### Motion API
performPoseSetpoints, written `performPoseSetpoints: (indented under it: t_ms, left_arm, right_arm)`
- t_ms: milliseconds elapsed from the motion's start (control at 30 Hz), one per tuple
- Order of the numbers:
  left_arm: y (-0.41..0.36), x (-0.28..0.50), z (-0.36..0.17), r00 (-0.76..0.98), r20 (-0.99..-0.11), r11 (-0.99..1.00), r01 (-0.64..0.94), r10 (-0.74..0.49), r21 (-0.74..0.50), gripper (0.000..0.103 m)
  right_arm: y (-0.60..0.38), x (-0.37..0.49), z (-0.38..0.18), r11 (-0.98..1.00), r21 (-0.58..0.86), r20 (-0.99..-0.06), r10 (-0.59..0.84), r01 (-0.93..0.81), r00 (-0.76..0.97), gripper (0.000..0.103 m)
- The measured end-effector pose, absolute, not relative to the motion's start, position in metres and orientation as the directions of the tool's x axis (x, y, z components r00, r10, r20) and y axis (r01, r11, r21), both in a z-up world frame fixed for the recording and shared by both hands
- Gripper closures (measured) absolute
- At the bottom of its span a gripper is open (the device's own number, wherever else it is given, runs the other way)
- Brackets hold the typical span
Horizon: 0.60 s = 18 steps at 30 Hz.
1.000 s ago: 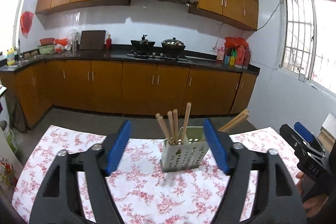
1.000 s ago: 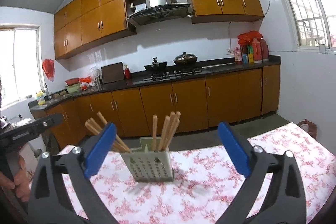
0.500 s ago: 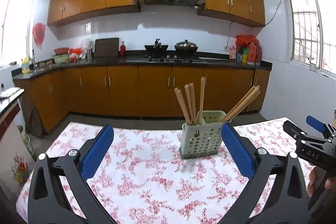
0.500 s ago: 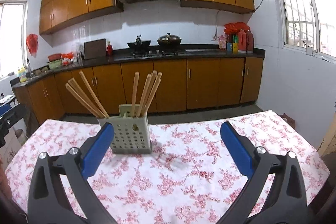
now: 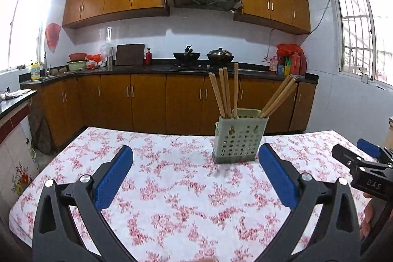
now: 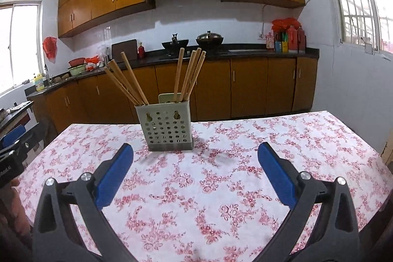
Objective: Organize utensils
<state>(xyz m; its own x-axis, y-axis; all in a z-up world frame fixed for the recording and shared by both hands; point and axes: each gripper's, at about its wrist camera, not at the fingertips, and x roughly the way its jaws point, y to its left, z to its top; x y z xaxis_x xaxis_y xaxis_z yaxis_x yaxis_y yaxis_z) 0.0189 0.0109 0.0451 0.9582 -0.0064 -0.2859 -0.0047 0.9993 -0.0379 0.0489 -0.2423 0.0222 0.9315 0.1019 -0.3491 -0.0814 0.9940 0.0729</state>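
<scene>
From where I stand the tidying looks finished, or close to it: every long tan wooden chopstick [image 6: 186, 75] I can find stands in the pale green perforated plastic holder [image 6: 167, 124], and none lies loose on the surface with the red-and-white floral cloth [image 6: 221, 188]. I judge nothing obvious is left but to draw back.

The holder sits upright on the cloth toward the far edge, at about eleven o'clock ahead of the right gripper [image 6: 195, 158] and about one o'clock ahead of the left gripper [image 5: 195, 161]. Both grippers hang over the cloth well short of it, their blue-padded fingers [image 6: 115, 173] spread wide and holding nothing.

Counting: one holder; chopsticks in two bunches, four leaning toward one o'clock and what looks like three fanned toward eleven, about seven in all, though the fanned ones overlap and I cannot be sure. Two grippers.
</scene>
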Motion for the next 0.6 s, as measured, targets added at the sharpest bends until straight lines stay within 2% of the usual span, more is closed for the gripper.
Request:
performPoseSetpoints:
  t_ms: [233, 600]
  left_arm:
    - [0.01, 0.007, 0.028, 0.954, -0.299, 0.999, -0.014, 0.0, -0.043, 0.002]
    - [0.007, -0.005, -0.003, 0.94, -0.341, 0.999, -0.019, 0.008, -0.029, 0.002]
  right_arm:
    - [-0.239, 0.027, 0.005, 0.995, 0.05, -0.325, 0.101, -0.089, 0.94, 0.004]
    - [-0.236, 0.019, -0.022, 0.995, 0.04, -0.367, 0.095, -0.087, 0.925, 0.004]
